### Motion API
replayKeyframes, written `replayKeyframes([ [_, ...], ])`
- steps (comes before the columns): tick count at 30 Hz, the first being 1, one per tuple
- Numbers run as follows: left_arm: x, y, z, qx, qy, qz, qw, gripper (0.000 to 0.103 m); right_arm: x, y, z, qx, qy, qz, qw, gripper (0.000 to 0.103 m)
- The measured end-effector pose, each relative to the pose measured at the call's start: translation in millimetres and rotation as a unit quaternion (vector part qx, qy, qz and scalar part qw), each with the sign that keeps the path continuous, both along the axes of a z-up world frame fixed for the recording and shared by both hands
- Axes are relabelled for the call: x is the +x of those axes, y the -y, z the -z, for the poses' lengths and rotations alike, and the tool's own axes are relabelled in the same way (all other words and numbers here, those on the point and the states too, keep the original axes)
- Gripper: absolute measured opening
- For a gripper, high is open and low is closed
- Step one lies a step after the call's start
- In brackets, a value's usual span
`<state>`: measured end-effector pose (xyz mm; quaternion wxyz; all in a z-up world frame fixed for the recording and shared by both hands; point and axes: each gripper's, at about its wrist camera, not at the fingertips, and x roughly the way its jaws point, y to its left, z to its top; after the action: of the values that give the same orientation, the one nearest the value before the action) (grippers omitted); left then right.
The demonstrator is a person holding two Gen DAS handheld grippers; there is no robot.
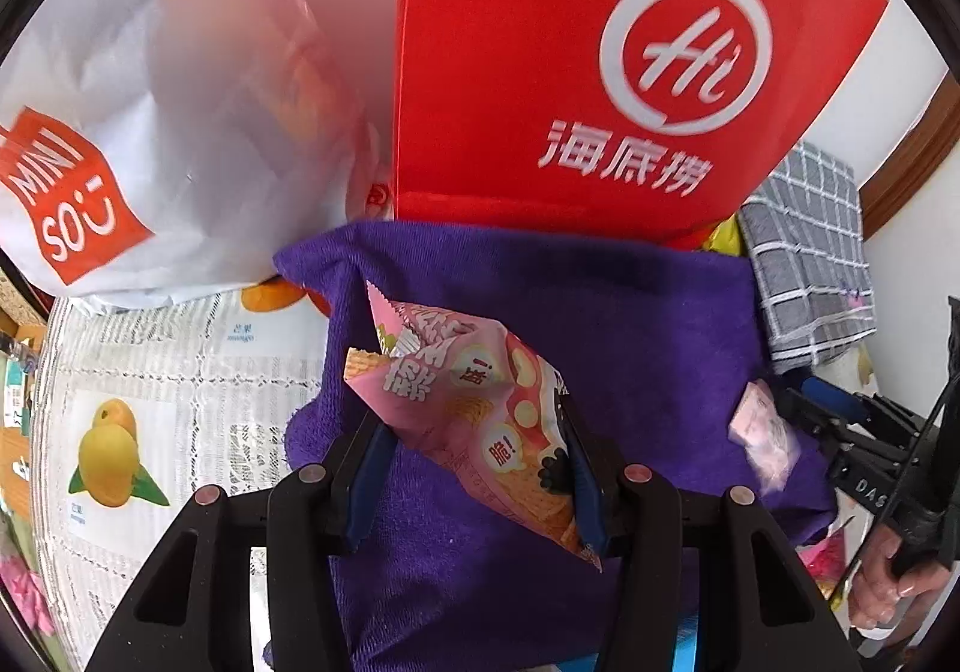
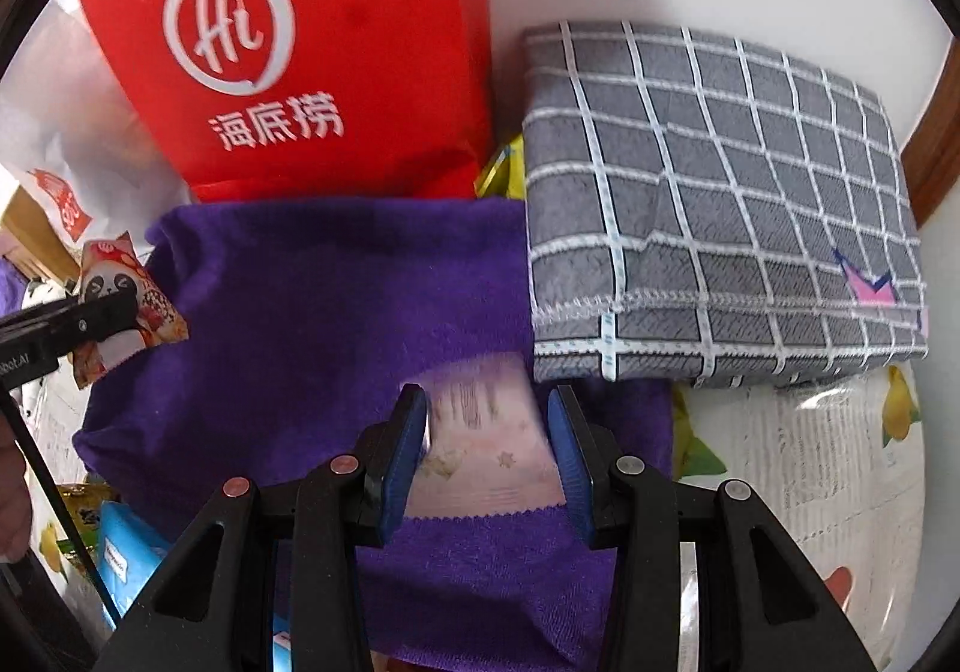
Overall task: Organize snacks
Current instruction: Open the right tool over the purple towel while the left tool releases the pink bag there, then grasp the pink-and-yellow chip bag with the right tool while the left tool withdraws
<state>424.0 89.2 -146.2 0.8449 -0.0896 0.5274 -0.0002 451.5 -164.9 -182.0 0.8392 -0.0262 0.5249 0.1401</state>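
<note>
While the left tongs (image 1: 474, 468) clench a pink snack packet (image 1: 474, 402), the right tongs (image 2: 489, 456) grip a pale pink packet (image 2: 486, 450). Both packets hang over a purple towel (image 1: 630, 324) beneath the tongs. Beyond them stands a red bag (image 1: 570, 54); a grey checked cloth (image 2: 720, 204) lies ahead-right of the right tongs.

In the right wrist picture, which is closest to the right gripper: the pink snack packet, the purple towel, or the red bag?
1. Pink snack packet, held between the right gripper's fingers.
2. Purple towel, spread just underneath.
3. Red bag, standing behind the towel, upper left.
</note>
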Motion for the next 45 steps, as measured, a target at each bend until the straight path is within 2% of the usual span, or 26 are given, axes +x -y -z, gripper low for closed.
replayKeyframes([
  [7,4,1,8,-0.011,-0.012,0.002,0.9999,0.05,1,-5,8,-0.003,-0.01,-0.003,1.0,0.042],
  [12,5,1,9,-0.017,-0.011,0.003,0.9998,0.051,-3,-11,-4,0.002,0.003,-0.011,1.0,0.045],
  [16,7,3,12,-0.012,-0.013,0.009,0.9998,0.051,-7,-10,-17,0.008,0.016,-0.011,1.0,0.051],
  [17,10,3,12,-0.014,-0.013,0.01,0.9998,0.054,-8,-9,-19,0.009,0.018,-0.012,1.0,0.052],
  [19,11,2,12,-0.028,-0.017,0.008,0.9994,0.071,-10,-8,-24,0.01,0.025,-0.013,1.0,0.052],
  [20,11,0,10,-0.04,-0.018,0.007,0.999,0.079,-11,-8,-27,0.009,0.029,-0.012,0.999,0.054],
  [25,-2,-5,-13,-0.021,0.008,-0.002,0.9998,0.079,-24,-2,-51,0.005,0.058,-0.005,0.998,0.055],
  [27,-14,-7,-25,-0.015,0.024,-0.007,0.9996,0.079,-32,2,-61,0.009,0.076,0.002,0.997,0.059],
  [28,-21,-8,-30,-0.016,0.03,-0.006,0.9994,0.079,-38,5,-66,0.013,0.087,0.006,0.996,0.063],
  [31,-41,-6,-43,-0.013,0.046,0.007,0.9988,0.078,-57,26,-78,0.038,0.113,0.041,0.992,0.064],
  [34,-63,0,-55,0.0,0.064,0.016,0.9978,0.078,-73,44,-78,0.039,0.105,0.068,0.991,0.064],
  [37,-82,8,-63,0.011,0.075,0.031,0.9966,0.078,-92,60,-72,0.04,0.087,0.068,0.993,0.064],
  [45,-134,23,-77,-0.005,0.073,0.045,0.9963,0.079,-148,77,-33,0.058,0.03,0.044,0.997,0.066],
])
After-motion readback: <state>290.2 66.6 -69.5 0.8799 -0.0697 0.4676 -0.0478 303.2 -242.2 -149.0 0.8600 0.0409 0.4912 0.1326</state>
